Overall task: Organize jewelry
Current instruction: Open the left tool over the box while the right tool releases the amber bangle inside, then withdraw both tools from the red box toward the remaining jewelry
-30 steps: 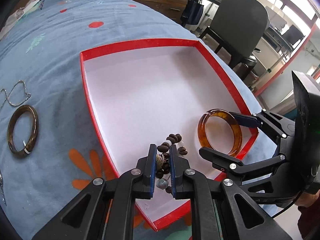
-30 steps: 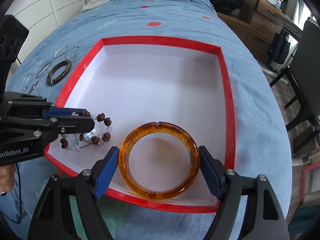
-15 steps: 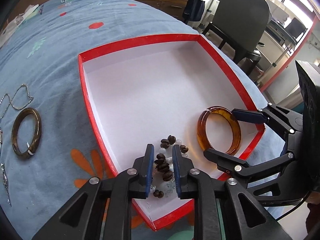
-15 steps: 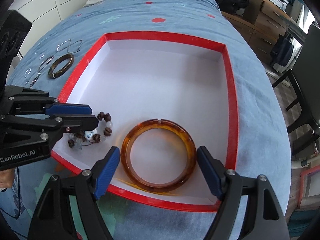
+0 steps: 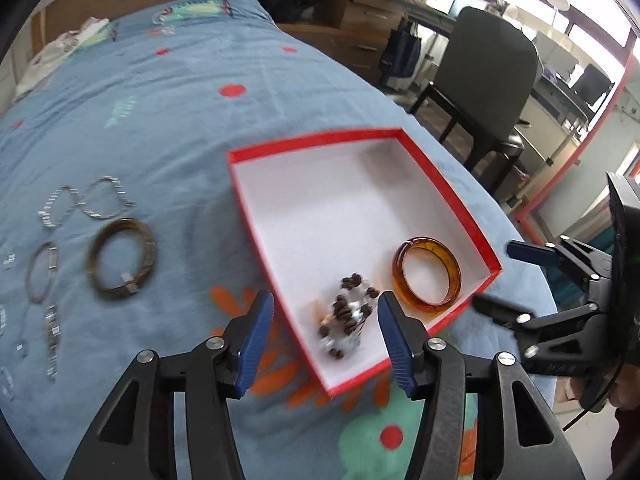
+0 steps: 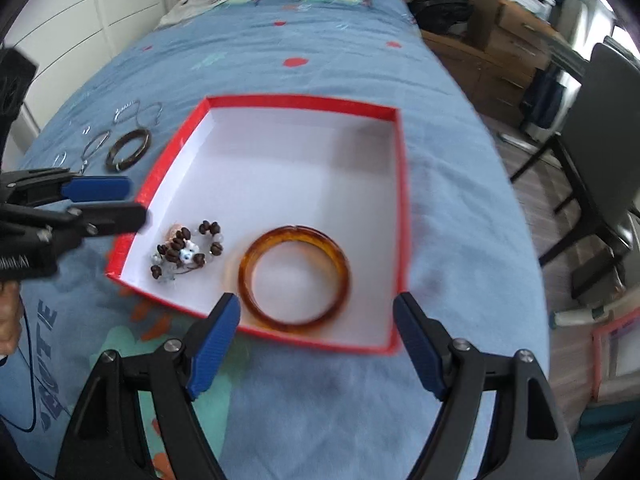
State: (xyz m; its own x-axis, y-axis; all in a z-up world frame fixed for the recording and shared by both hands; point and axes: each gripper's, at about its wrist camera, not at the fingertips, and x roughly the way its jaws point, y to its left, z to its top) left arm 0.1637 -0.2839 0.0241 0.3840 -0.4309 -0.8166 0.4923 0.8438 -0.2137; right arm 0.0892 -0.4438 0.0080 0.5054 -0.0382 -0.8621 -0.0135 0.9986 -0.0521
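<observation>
Blue bedding with bright patches covers the bed [image 6: 320,52] you are working on, and the red box [image 6: 403,184] sits on it as the place to collect the jewelry. Inside, near the front edge, the amber bangle [image 6: 294,277] lies flat with the beaded bracelet [image 6: 185,249] bunched just beside it, apart from it. Grouping them there leaves most of the white floor free for the rest. Outside the box, left of it on the bedding, wait the dark bangle [image 5: 121,259] and the silver chains [image 5: 86,202]. Your left gripper [image 5: 325,330] hangs above the beads with jaws spread wide, gripping nothing. Your right gripper [image 6: 318,346] is likewise wide apart and empty, poised over the box's near rim, touching nothing.
</observation>
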